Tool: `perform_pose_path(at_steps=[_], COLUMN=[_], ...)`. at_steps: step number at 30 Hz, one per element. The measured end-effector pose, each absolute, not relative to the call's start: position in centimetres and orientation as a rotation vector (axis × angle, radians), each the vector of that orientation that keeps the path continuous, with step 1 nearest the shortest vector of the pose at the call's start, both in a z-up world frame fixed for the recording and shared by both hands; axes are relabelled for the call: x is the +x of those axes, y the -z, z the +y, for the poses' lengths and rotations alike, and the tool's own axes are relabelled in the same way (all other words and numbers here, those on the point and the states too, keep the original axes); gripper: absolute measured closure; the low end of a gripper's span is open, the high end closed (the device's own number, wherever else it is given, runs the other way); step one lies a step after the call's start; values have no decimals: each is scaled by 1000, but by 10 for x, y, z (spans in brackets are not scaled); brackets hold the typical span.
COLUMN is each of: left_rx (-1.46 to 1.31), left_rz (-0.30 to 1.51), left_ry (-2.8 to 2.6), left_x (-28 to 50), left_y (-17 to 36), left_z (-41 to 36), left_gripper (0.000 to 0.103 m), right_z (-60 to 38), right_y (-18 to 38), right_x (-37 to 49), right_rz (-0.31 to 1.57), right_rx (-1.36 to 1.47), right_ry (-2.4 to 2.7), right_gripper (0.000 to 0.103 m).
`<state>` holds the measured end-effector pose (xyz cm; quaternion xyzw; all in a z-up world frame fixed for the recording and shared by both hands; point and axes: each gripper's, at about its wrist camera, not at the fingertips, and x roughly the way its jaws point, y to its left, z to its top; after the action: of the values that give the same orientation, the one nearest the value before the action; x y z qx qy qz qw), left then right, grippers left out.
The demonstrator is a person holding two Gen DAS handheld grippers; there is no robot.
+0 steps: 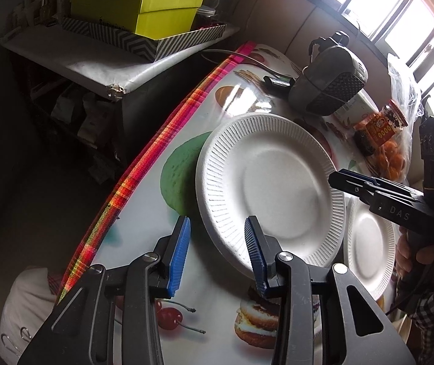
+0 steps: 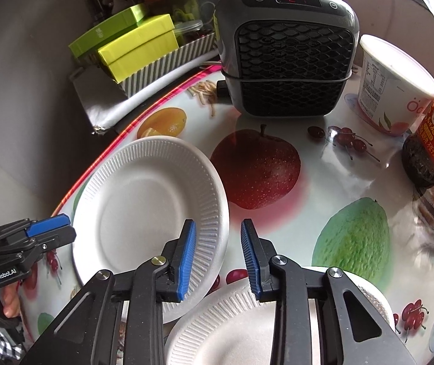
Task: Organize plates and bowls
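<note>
A table point(image 2: 323, 182) with fruit pictures holds a big paper plate point(image 1: 277, 179) in the middle. Both the left gripper point(image 1: 217, 243) and right gripper point(image 2: 218, 248) straddle its rim, spread, not pinching. The light plate could slide away.

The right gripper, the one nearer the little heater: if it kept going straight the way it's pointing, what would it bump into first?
Probably the right gripper would meet the rim of the large paper plate, whose edge lies between its open fingers, or the fruit-printed tablecloth beside it. Depth is unclear here.
</note>
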<state>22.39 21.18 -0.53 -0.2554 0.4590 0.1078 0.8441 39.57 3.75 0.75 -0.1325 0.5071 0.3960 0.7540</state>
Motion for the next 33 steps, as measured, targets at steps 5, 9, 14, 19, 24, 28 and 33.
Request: perform_pose_path(at_steps=[5,9,14,19,24,28,33], left_rx=[-553,-556,-560,-569,-575,-574,-577], left_rz=[976,977,978,975,969,963,949], left_ry=[-228,-223,-221,-223,-223,-231,-242], left_x=[226,227,228,228,227,226,220], left_y=[10,10,12,12,10,8,3], left_z=[213,214,214,215,216,217,223], left_gripper=[75,79,82,82,83,83,83], right_z=[38,39,39,39,38,39,42], right_y=[-6,-5,-6,-6,-6,-6,-8], right_x=[397,397,397,397,398,397,394], right_rz=[1113,1114,1112,1114,1117,1117,1118], right_rx=[-287,-287,-287,-283,-271,-265,-253], right_ry=[-864,-865,-866,-862,-861,-866,-879], right_gripper=[83,85,86,86,86,86,86])
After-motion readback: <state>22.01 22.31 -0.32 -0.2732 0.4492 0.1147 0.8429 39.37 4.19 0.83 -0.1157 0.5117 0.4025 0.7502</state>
